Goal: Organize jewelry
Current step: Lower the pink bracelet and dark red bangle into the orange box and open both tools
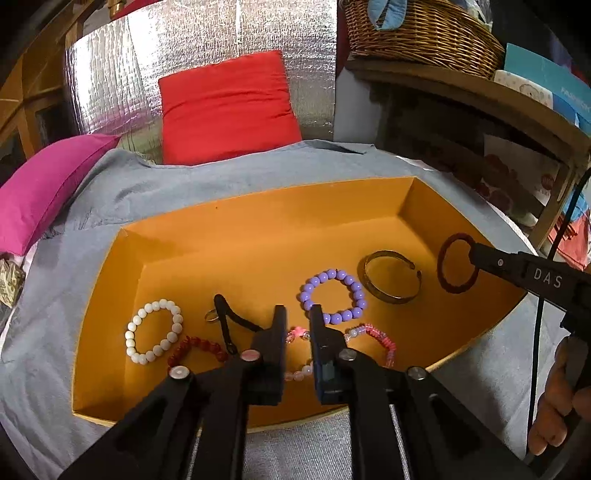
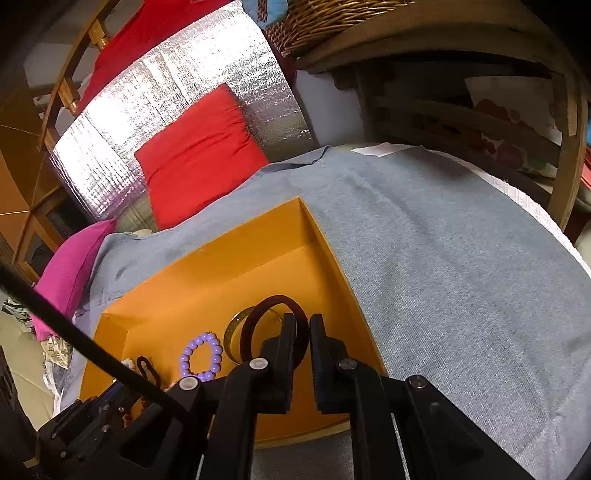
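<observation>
An orange box (image 1: 258,206) on a grey cloth holds jewelry: a white bead bracelet (image 1: 131,332), a dark red bead bracelet (image 1: 195,343), a small ring (image 1: 212,315), a black band (image 1: 231,321), a purple bead bracelet (image 1: 332,295), a pink bead bracelet (image 1: 380,338) and a brass bangle (image 1: 391,282). My left gripper (image 1: 298,314) hovers over the pink bracelet, jaws slightly apart and empty. My right gripper (image 2: 303,321) is shut on a dark red hair ring (image 2: 258,317), held over the box's right end; the ring also shows in the left wrist view (image 1: 456,264).
A red cushion (image 1: 225,107) and a magenta cushion (image 1: 44,184) lie behind the box against a silver foil panel (image 1: 203,44). A wooden shelf with a wicker basket (image 1: 417,33) stands at the right. Grey cloth (image 2: 443,258) spreads right of the box.
</observation>
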A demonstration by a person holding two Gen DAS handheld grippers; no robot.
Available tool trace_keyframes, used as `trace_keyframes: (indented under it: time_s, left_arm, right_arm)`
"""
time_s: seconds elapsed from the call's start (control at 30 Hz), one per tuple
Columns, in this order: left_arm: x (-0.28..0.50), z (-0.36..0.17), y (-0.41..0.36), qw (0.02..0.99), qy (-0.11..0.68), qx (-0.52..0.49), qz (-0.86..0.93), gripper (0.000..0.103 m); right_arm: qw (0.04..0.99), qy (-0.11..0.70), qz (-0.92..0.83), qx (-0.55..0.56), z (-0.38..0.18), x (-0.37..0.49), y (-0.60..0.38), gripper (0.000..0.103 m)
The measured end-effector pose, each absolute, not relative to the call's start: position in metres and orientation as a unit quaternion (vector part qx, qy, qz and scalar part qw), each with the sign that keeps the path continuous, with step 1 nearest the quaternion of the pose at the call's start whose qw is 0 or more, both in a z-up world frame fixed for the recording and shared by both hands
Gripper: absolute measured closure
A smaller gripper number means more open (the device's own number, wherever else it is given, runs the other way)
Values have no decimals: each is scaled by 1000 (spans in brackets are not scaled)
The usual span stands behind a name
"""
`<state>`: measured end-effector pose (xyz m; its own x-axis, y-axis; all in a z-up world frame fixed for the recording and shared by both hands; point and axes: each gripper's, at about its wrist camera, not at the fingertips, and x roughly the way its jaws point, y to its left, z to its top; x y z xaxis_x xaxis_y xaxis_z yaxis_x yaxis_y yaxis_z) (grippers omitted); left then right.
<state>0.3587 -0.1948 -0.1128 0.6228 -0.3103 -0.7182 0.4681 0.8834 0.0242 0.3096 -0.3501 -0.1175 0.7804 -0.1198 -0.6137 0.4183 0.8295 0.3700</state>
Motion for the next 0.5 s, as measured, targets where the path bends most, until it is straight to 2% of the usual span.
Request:
trace_keyframes:
  time_s: [0.03,0.23,0.27,0.3,0.37,0.5]
  left_arm:
    - [357,-111,-195,896,373,107,-217,79]
    - [354,-106,-196,900,362,118,-211,74]
    - [353,-105,-196,901,361,119,-210,71]
    - [353,-104,-196,902,360,119,-206,61]
    - [351,-102,-195,906,354,123,-197,51]
    - [349,-99,-194,909,349,134,-185,46]
  right_arm:
    - [910,296,-148,252,-117,309,-350,94]
    - [913,291,-140,249,-113,308,-347,93]
    - [913,291,-138,250,-112,308,-346,90]
    - [913,291,-137,251,-112,308,-346,89]
    - [914,288,-136,251,-111,308,-345,87]
    - [916,283,-133,251,-107,307,-344,87]
